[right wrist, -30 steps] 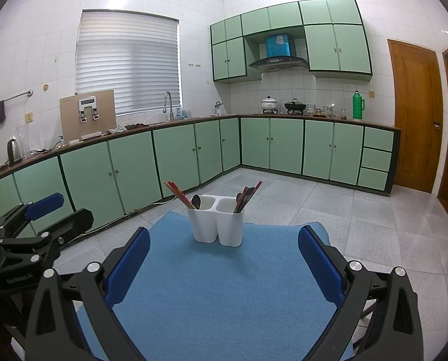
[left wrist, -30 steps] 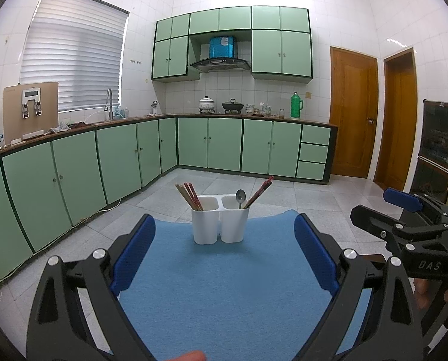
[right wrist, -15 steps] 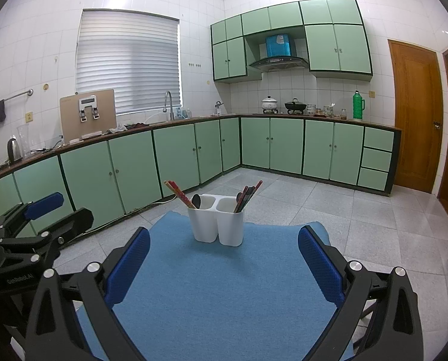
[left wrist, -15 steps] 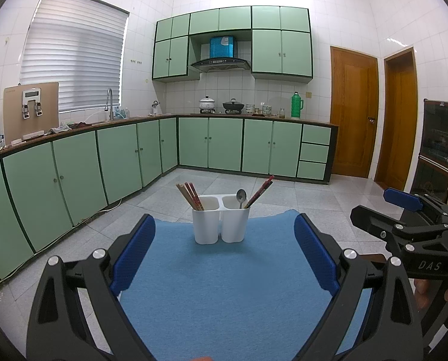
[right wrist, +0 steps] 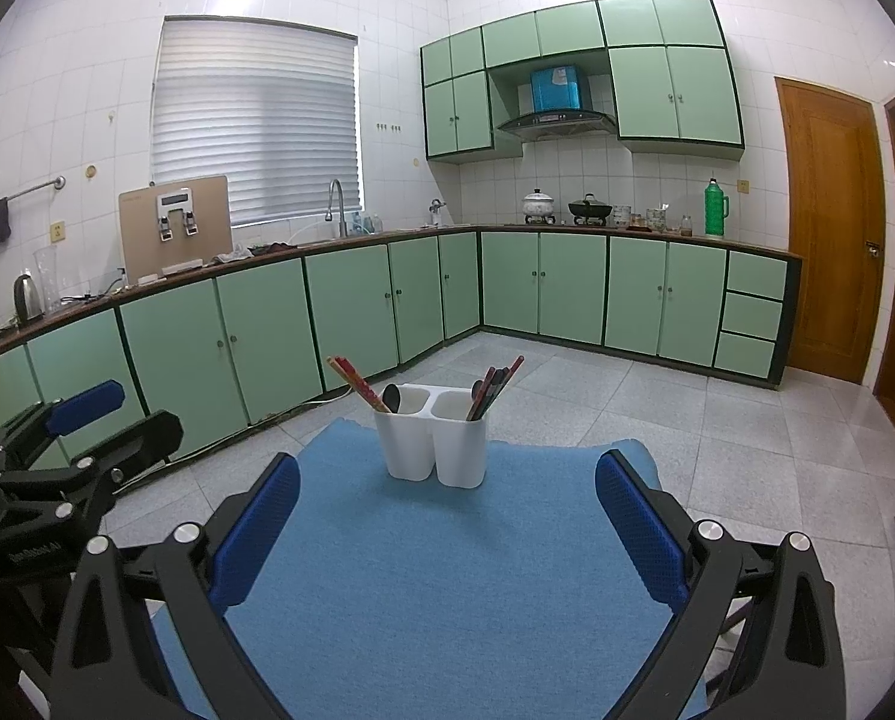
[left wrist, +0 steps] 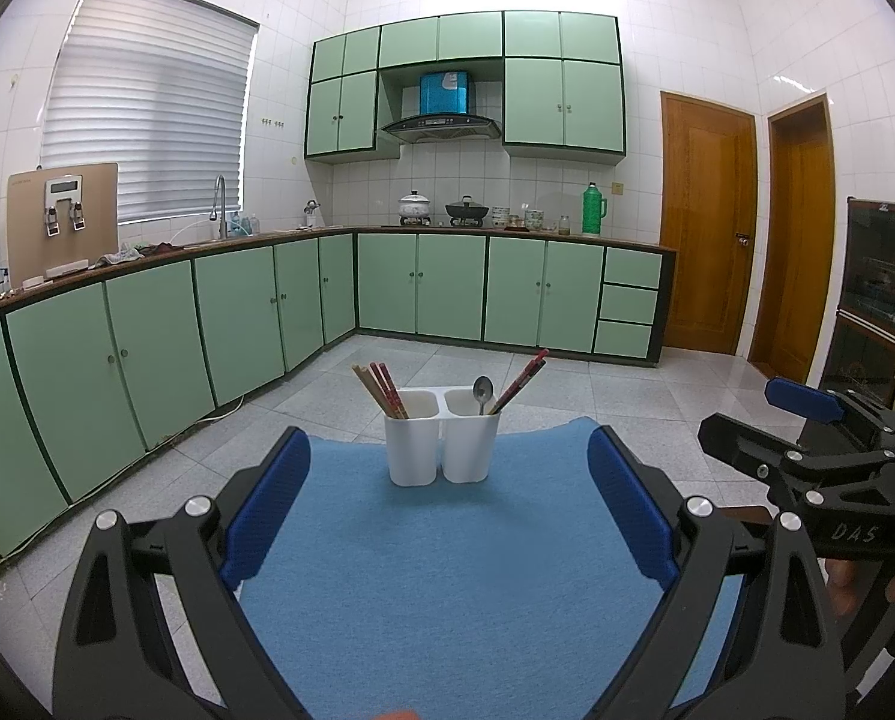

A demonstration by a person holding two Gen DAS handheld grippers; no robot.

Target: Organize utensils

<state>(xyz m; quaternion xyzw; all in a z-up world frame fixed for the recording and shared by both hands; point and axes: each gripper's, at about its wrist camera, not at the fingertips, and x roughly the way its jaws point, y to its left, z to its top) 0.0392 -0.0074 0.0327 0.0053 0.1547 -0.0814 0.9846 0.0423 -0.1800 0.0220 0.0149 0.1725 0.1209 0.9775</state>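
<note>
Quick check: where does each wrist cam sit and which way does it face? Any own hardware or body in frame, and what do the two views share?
Left wrist: rides the left tool, faces forward over the blue mat at the white utensil holder; shows its own open fingers, the right tool at right and fingertips of a hand.
Right wrist: rides the right tool, same heading; shows its own open fingers and the left tool at left.
Shared: mat, holder with chopsticks and a spoon, green cabinets.

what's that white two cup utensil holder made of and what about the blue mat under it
The white two-compartment utensil holder looks like smooth moulded plastic: uniform, rounded corners, slight sheen. The blue mat looks like soft matte felt or foam, with a finely grained surface; which one is unclear.
</note>
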